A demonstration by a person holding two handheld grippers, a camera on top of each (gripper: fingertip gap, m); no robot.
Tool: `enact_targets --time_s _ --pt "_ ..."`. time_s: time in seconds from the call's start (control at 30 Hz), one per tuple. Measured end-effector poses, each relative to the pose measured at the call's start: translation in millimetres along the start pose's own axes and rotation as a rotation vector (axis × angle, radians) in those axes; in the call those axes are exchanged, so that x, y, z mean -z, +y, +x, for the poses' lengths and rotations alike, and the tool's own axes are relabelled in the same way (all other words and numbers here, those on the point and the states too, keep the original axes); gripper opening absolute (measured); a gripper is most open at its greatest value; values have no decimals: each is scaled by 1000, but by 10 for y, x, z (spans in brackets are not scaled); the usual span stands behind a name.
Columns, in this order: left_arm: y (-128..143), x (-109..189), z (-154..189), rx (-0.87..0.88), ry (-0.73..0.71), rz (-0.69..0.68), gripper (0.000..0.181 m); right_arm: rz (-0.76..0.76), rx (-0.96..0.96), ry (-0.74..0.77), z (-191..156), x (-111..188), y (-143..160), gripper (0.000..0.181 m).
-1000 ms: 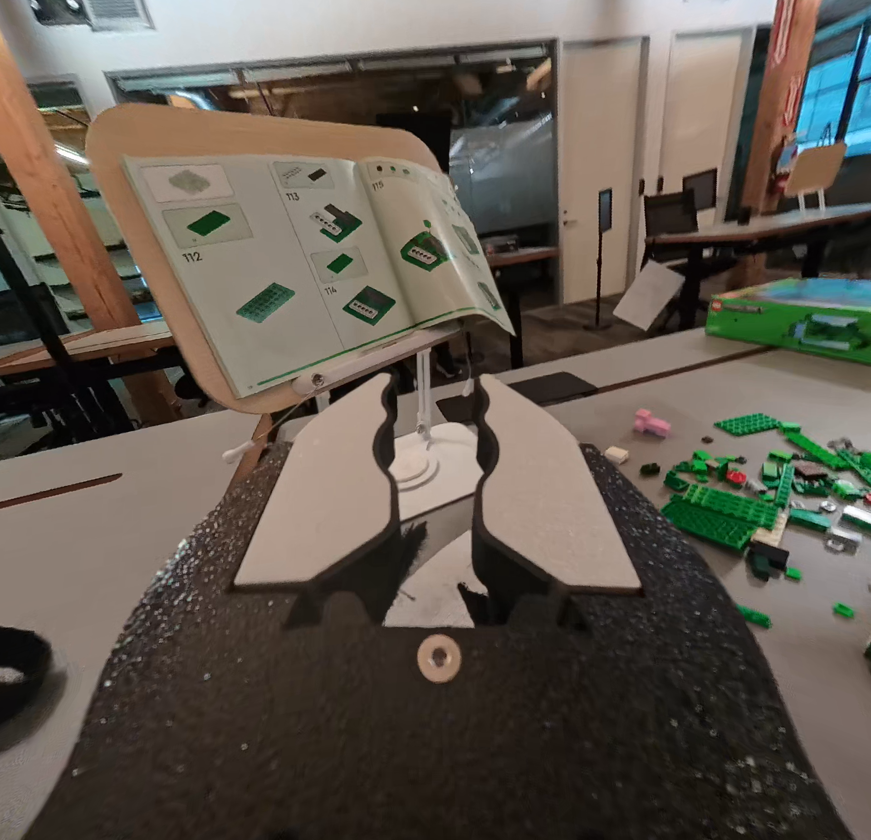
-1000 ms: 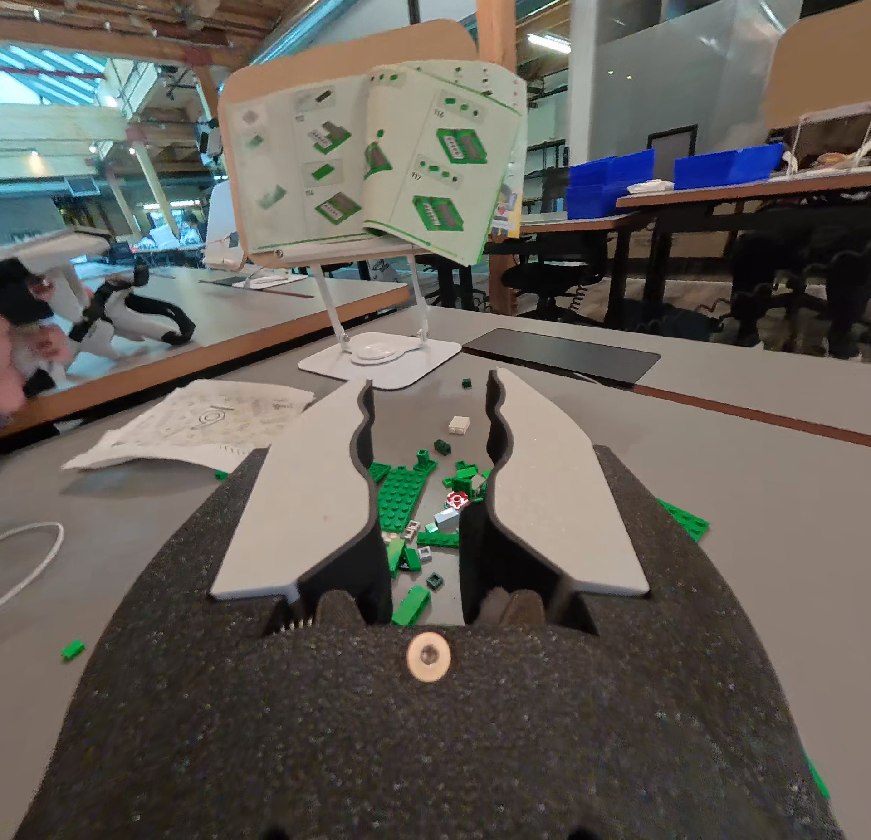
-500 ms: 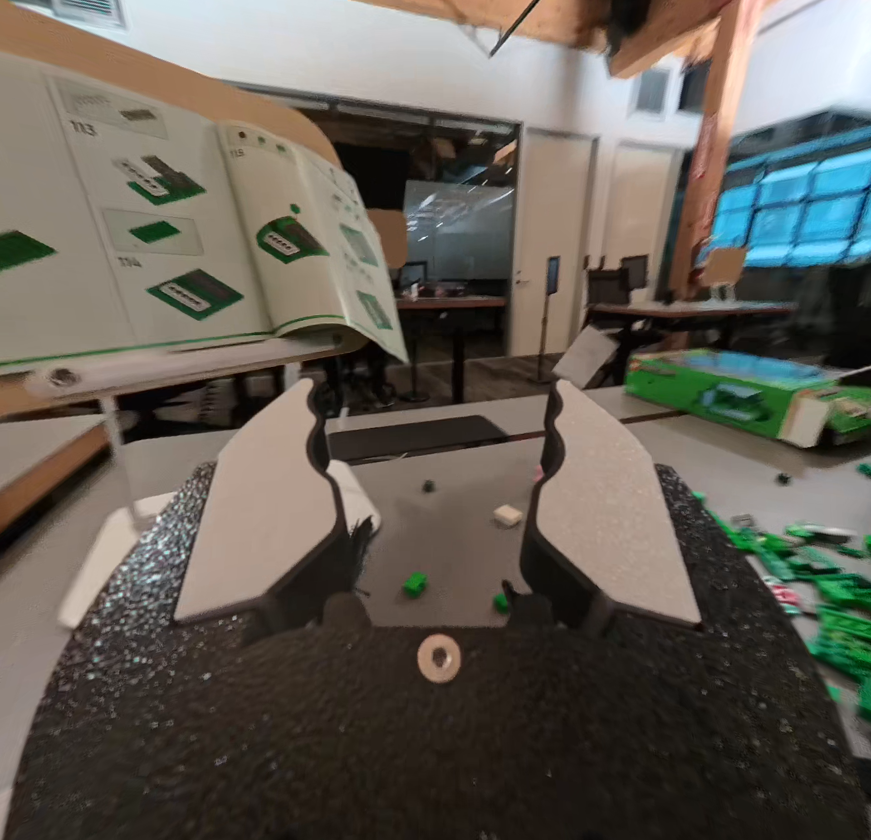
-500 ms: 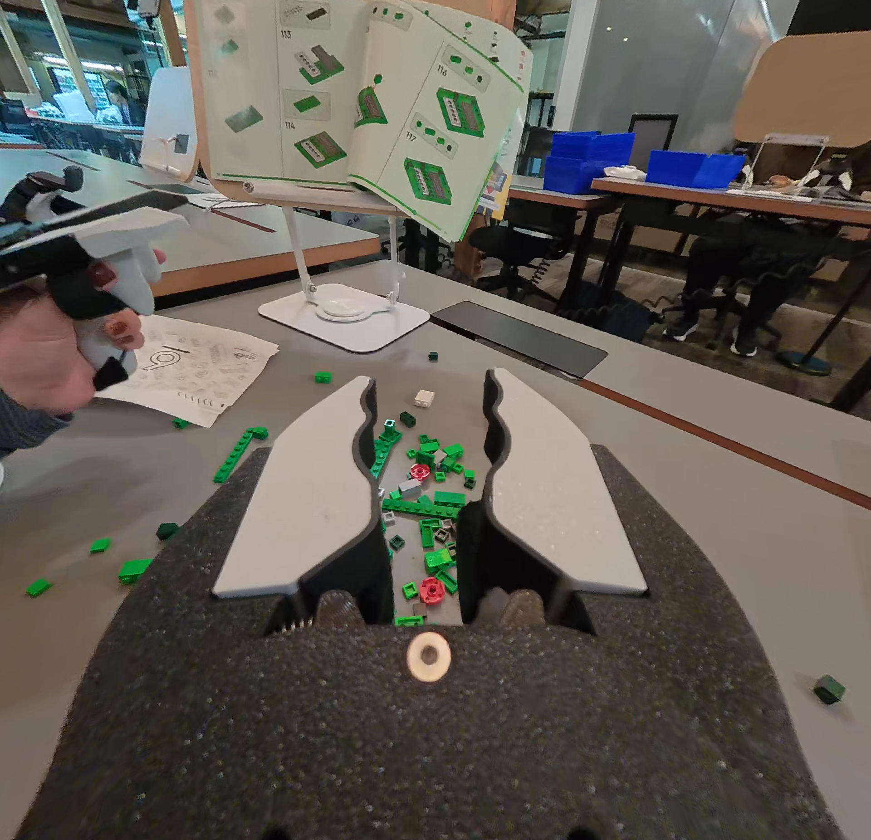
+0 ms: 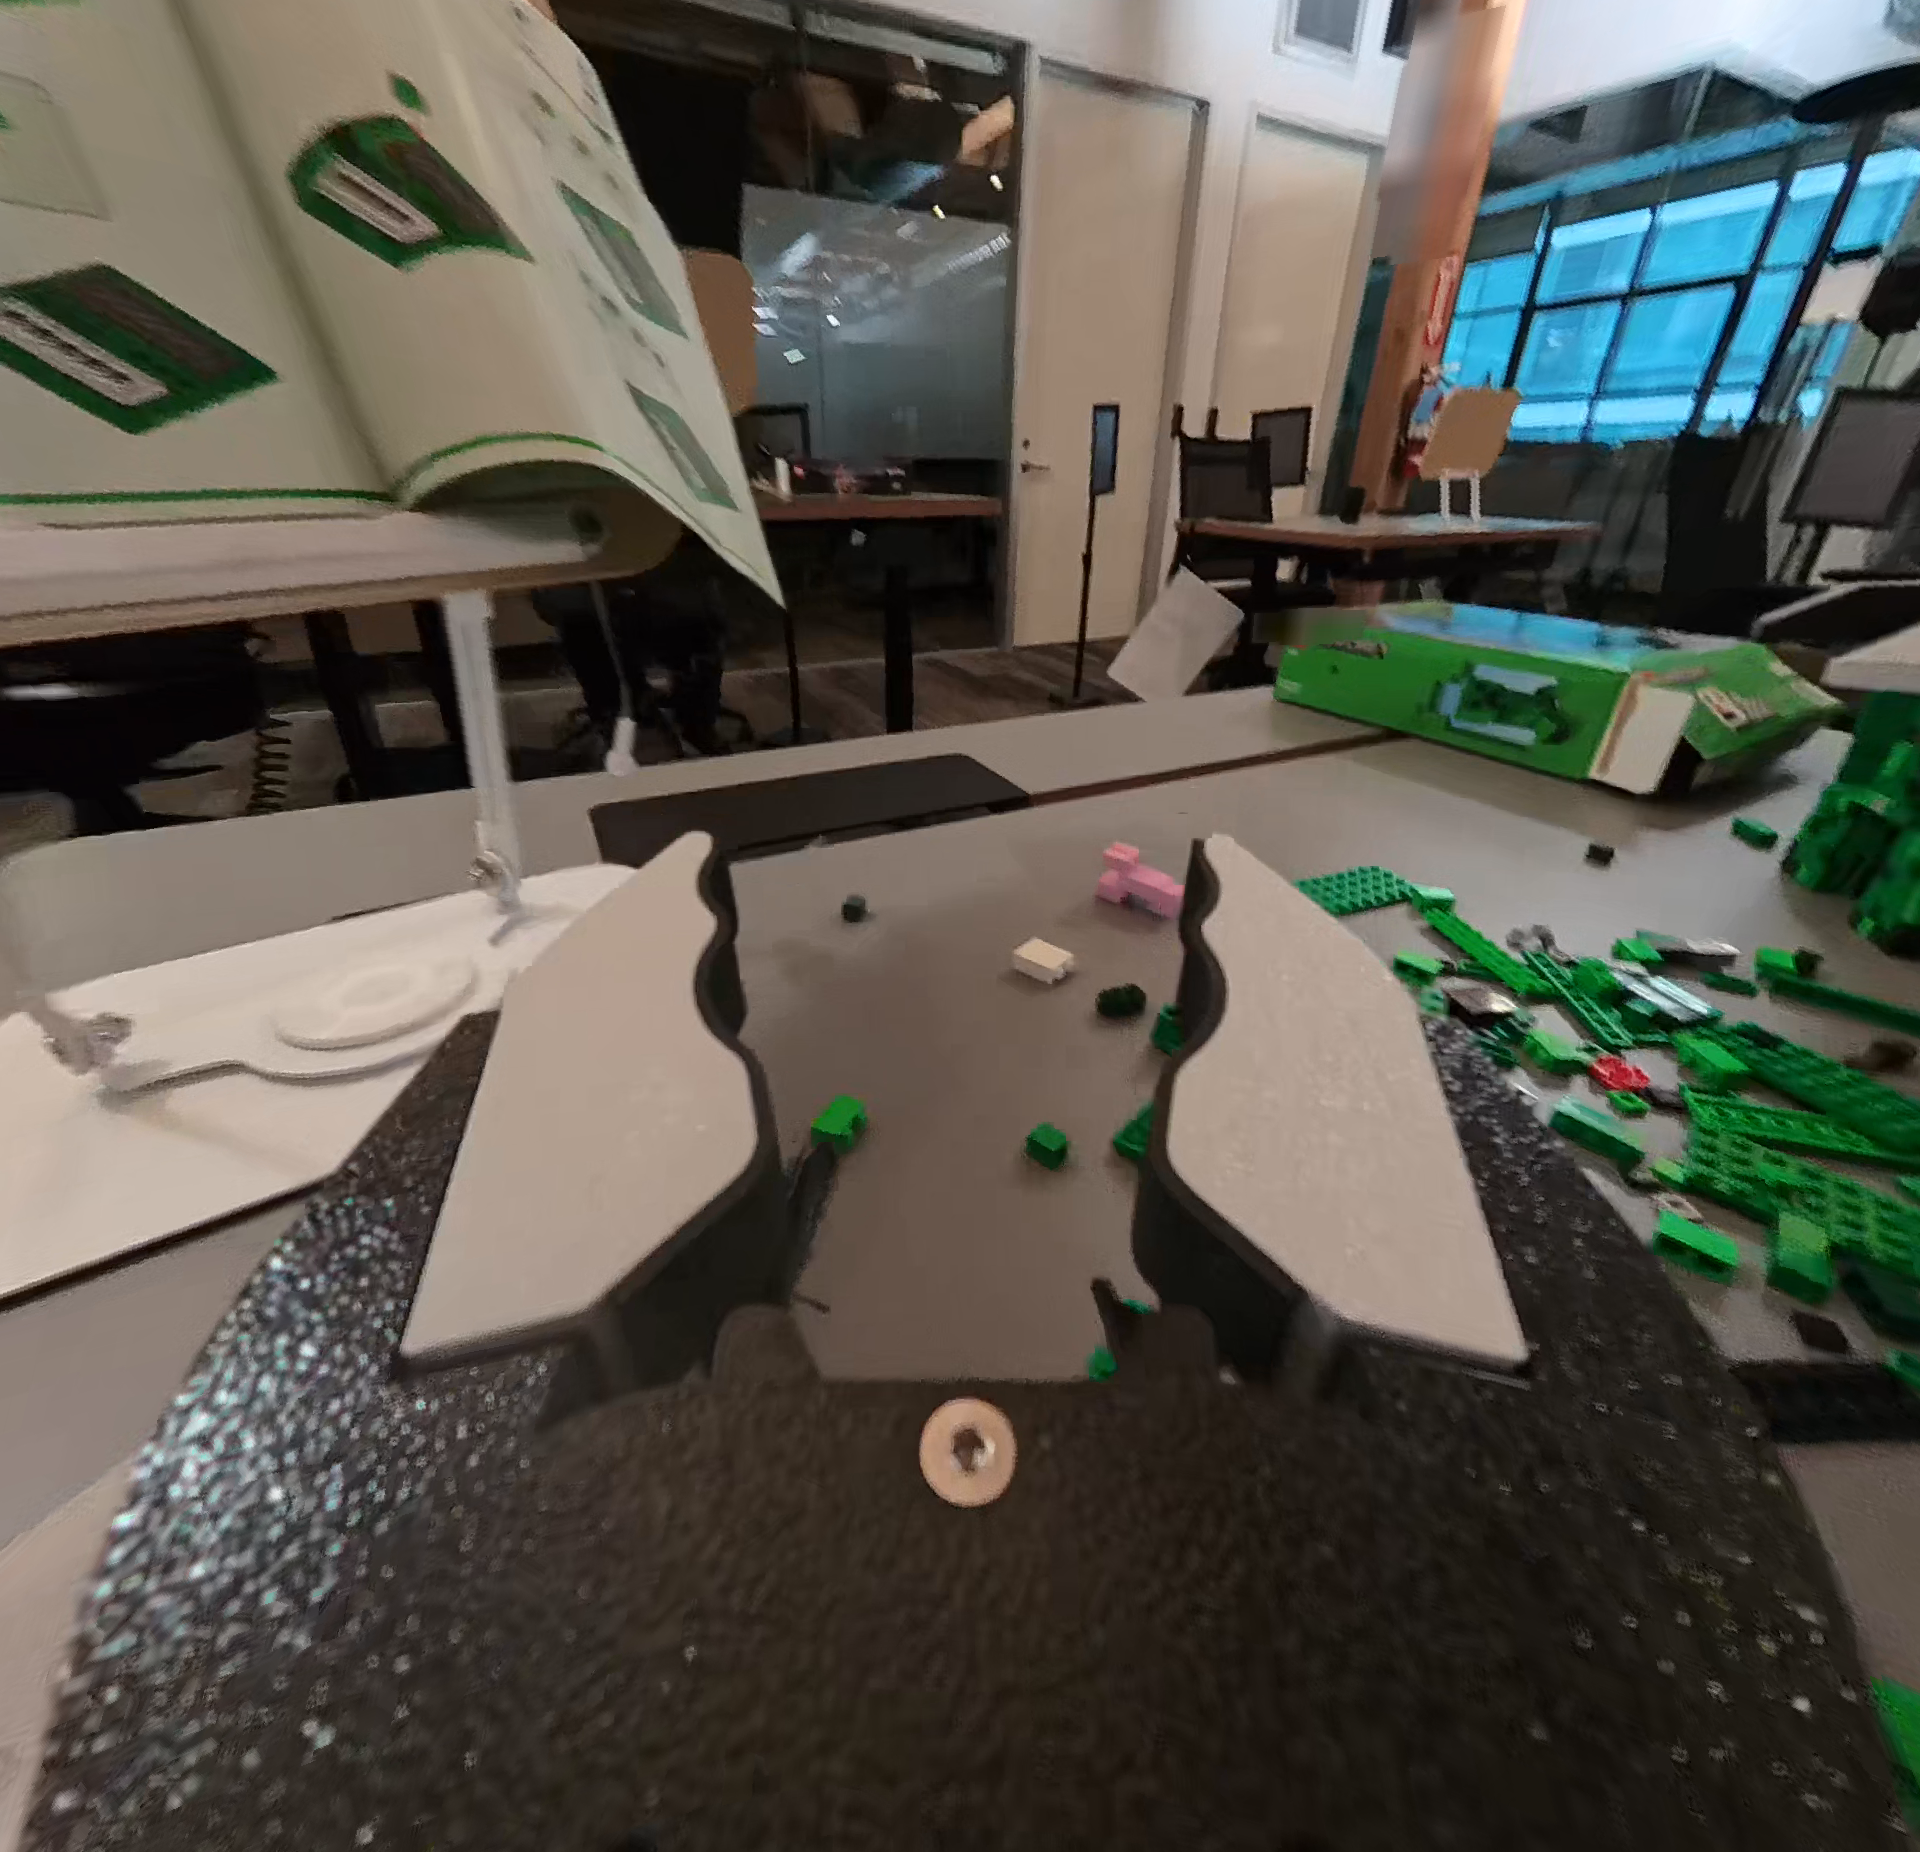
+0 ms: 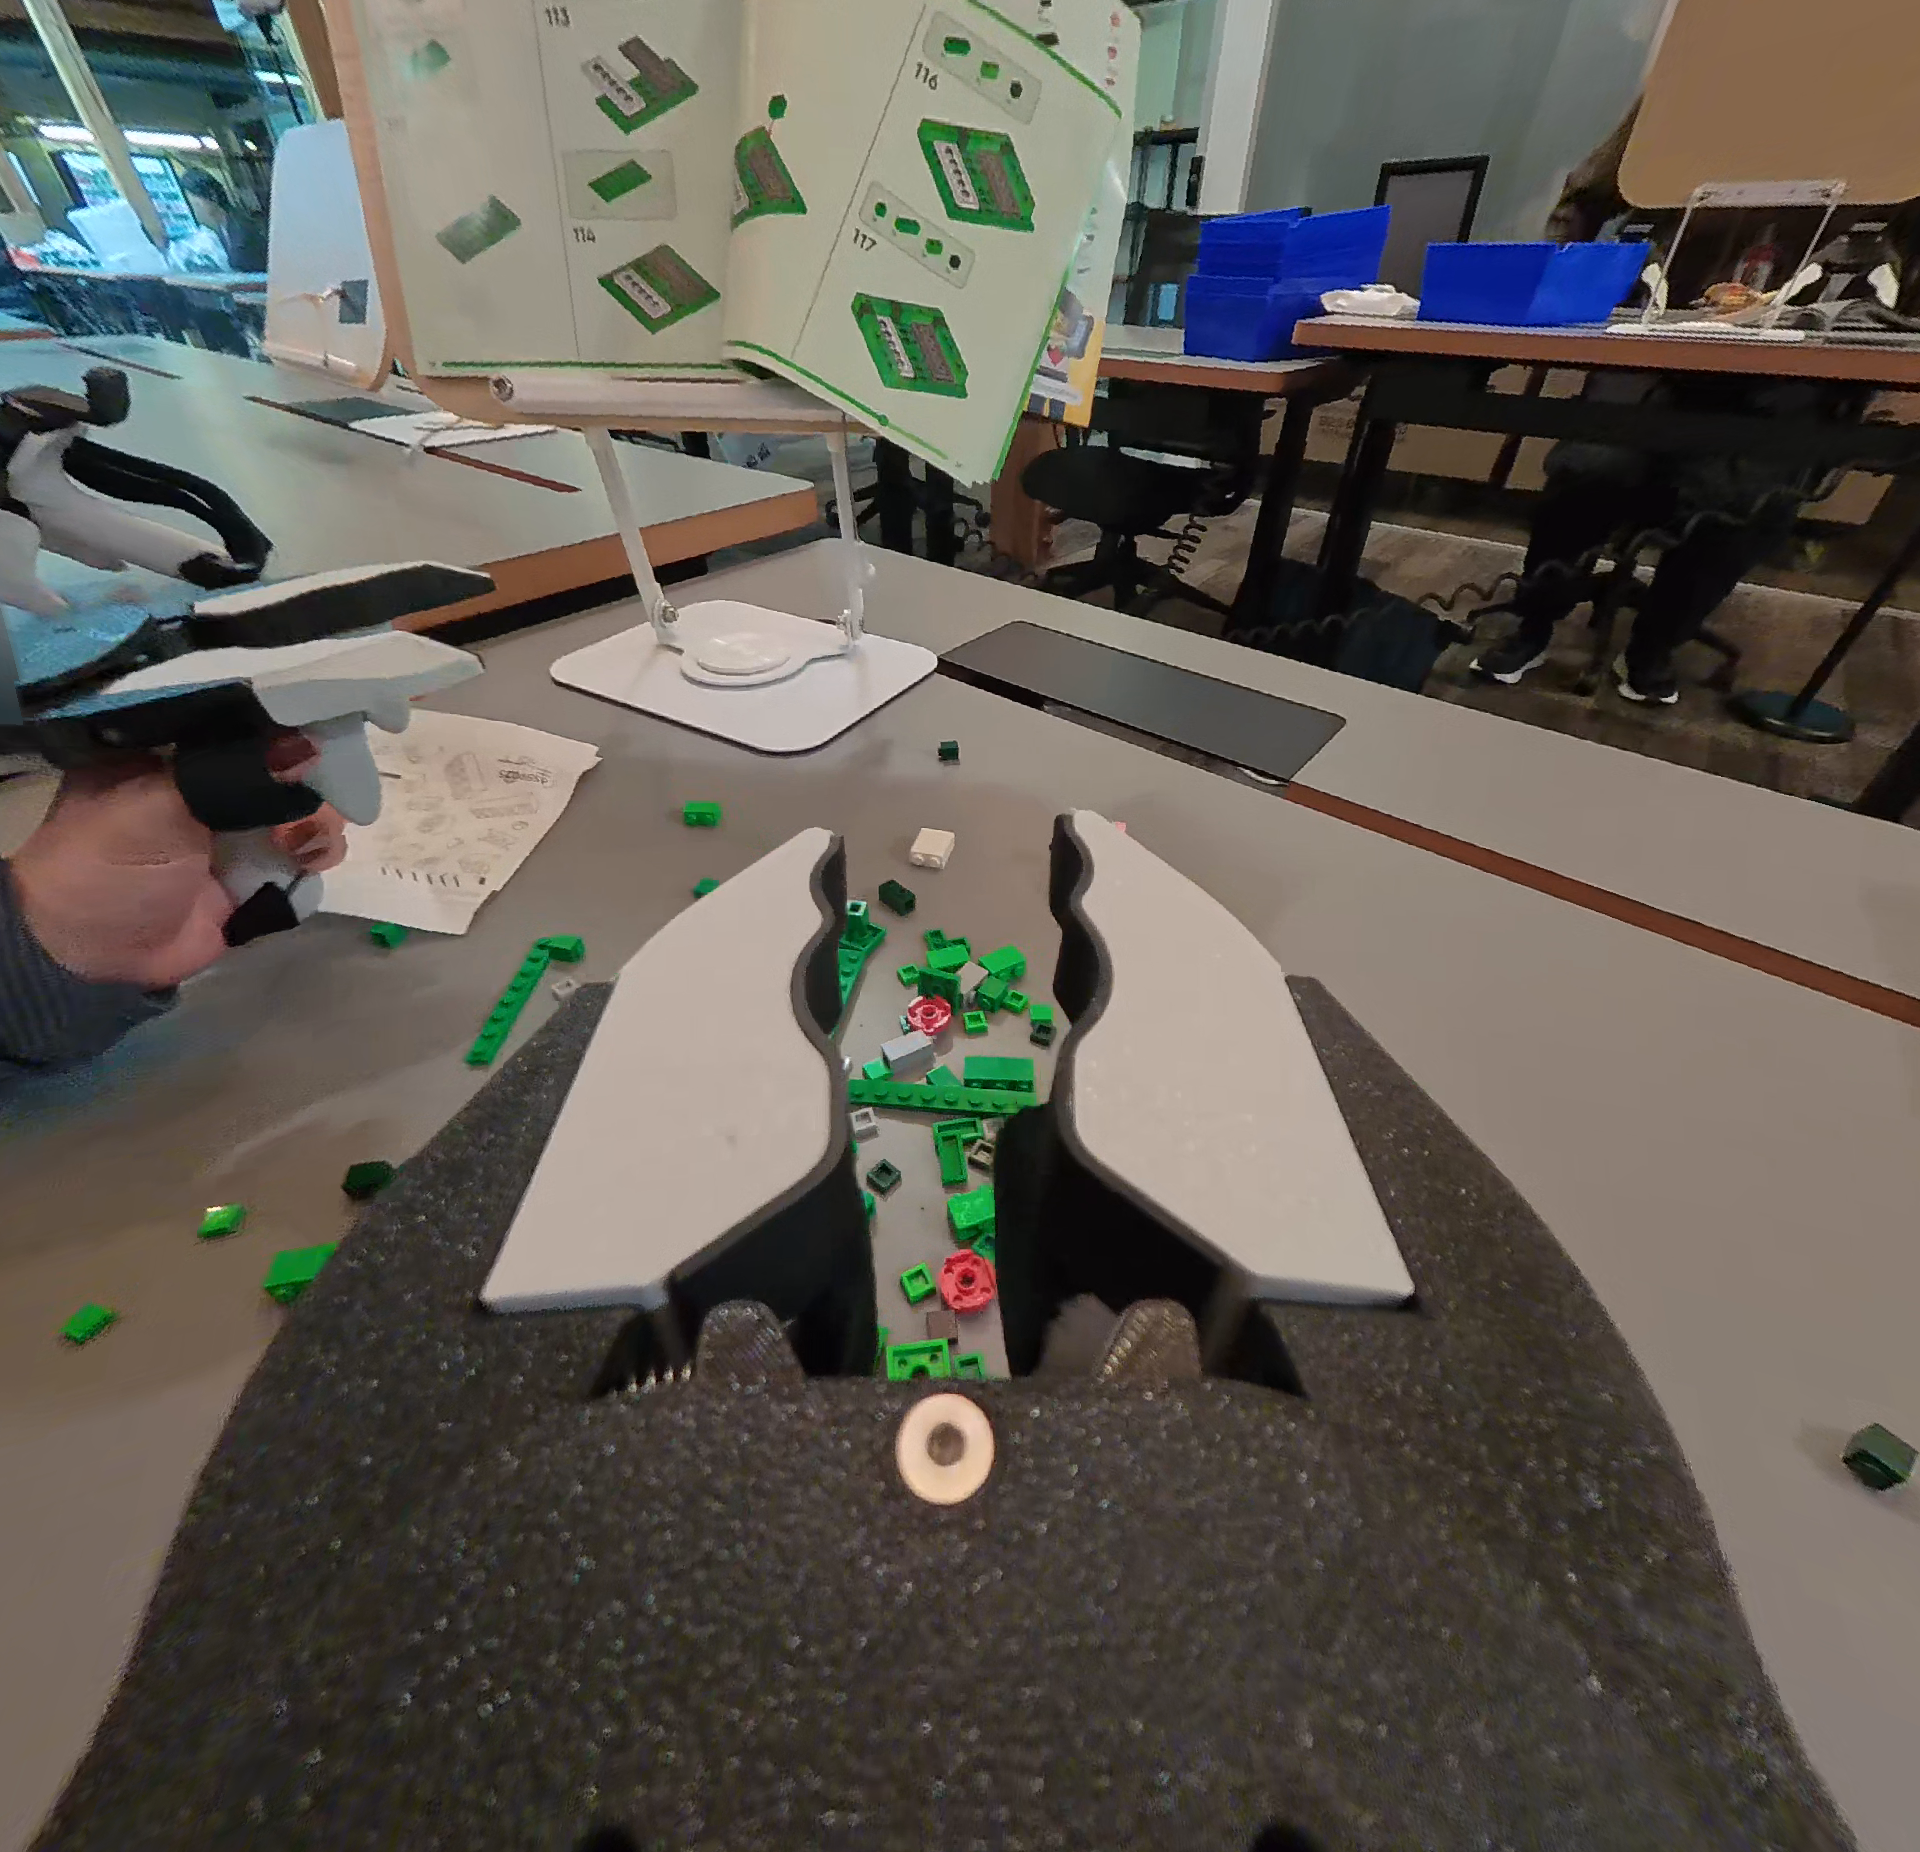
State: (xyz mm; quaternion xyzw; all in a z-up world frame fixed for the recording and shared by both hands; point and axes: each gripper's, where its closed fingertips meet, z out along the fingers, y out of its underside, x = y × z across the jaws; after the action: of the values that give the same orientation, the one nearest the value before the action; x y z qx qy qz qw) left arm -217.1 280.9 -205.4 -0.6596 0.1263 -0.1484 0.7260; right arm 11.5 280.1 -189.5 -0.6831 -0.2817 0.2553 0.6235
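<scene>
two hand-held grippers were seen above a grey counter (image 6: 1558, 1127) strewn with small building bricks. the left hand-held gripper (image 5: 956, 867) was held with its jaws spread wide and nothing between them; it was also seen from the side in the right wrist view (image 6: 457, 623), gripped by a person's hand (image 6: 135, 888). between its fingers, on the counter, a white brick (image 5: 1042, 961), a pink brick figure (image 5: 1138, 875), a tiny dark piece (image 5: 854, 907) and two small green bricks (image 5: 840, 1120) were seen lying apart from one another. a white stand base (image 5: 260, 1033) was placed just to its left, and an open instruction booklet (image 5: 312, 244) was carried on the stand above it. a heap of green bricks (image 5: 1766, 1106) was spread to its right, and a green box (image 5: 1538, 696) was set farther back.

the right hand-held gripper (image 6: 945, 831) was held released too, its jaws parted less widely and empty, over the scatter of green bricks (image 6: 956, 1085). two red round pieces (image 6: 966, 1283) and a grey brick (image 6: 906, 1052) were mixed into that scatter between its fingers. the white brick (image 6: 932, 848) was seen just beyond its tips. a folded printed sheet (image 6: 457, 826) was lying on the counter under the left hand-held gripper, near a long green strip (image 6: 509, 1002). a dark inset panel (image 6: 1143, 696) was seen behind, and blue bins (image 6: 1288, 275) were stacked on a far table.
</scene>
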Motion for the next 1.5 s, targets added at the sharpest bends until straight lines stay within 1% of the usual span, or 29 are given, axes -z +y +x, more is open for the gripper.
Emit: enact_targets --time_s 0.07,0.13,0.3,0.47,0.6,0.67,0.7,0.73,0.77,0.8,0.83,0.87,0.93,1.0,1.07,1.13,1.2,1.27,1.3,1.4,1.43,1.5 --pt "44 -32 109 46 58 -33 81 -14 23 2 -4 -12 35 38" --pt "62 -37 142 81 83 -46 79 1 49 -17 -41 -11 28 41" --pt "70 -21 83 123 78 -65 74 -12 72 47 83 8 61 45" --pt "47 -6 110 121 93 -79 67 -29 43 107 243 50 101 45" --pt "24 8 197 92 127 -98 66 -90 60 78 248 34 224 40" --pt "35 8 251 67 150 -118 66 -140 93 12 179 17 322 38" --pt "46 8 290 58 171 -130 65 -162 127 -84 49 16 375 35" --pt "53 10 345 50 205 -138 62 -182 168 -222 -149 42 438 33" --pt "71 22 445 46 275 -151 52 -201 198 -352 -351 87 505 31" --pt "102 43 572 64 370 -175 45 -218 210 -430 -492 116 560 26" --pt "125 52 654 107 433 -202 46 -248 205 -486 -606 124 621 24" --pt "125 58 698 142 470 -211 46 -308 189 -548 -724 132 705 24" --pt "106 57 673 156 461 -193 47 -463 160 -645 -928 143 923 26" --pt "84 58 600 121 418 -180 46 -599 205 -672 -1047 133 1153 24" --pt "38 73 561 97 395 -159 44 -661 291 -681 -1130 115 1297 16" --pt "-18 87 547 88 384 -133 43 -667 323 -692 -1208 94 1329 15" --pt "-41 96 547 79 381 -125 42 -676 314 -679 -1225 70 1323 21" --pt "-39 95 556 70 381 -130 42 -714 324 -646 -1184 62 1362 29" --pt "-31 92 563 66 382 -133 42 -739 329 -645 -1180 76 1394 30" --pt "39 83 625 50 407 -167 39 -787 326 -650 -1201 85 1461 28" --pt "77 83 662 36 423 -187 35 -792 325 -640 -1202 72 1462 25" --pt "153 74 713 -3 433 -227 33 -800 327 -639 -1213 72 1462 17"
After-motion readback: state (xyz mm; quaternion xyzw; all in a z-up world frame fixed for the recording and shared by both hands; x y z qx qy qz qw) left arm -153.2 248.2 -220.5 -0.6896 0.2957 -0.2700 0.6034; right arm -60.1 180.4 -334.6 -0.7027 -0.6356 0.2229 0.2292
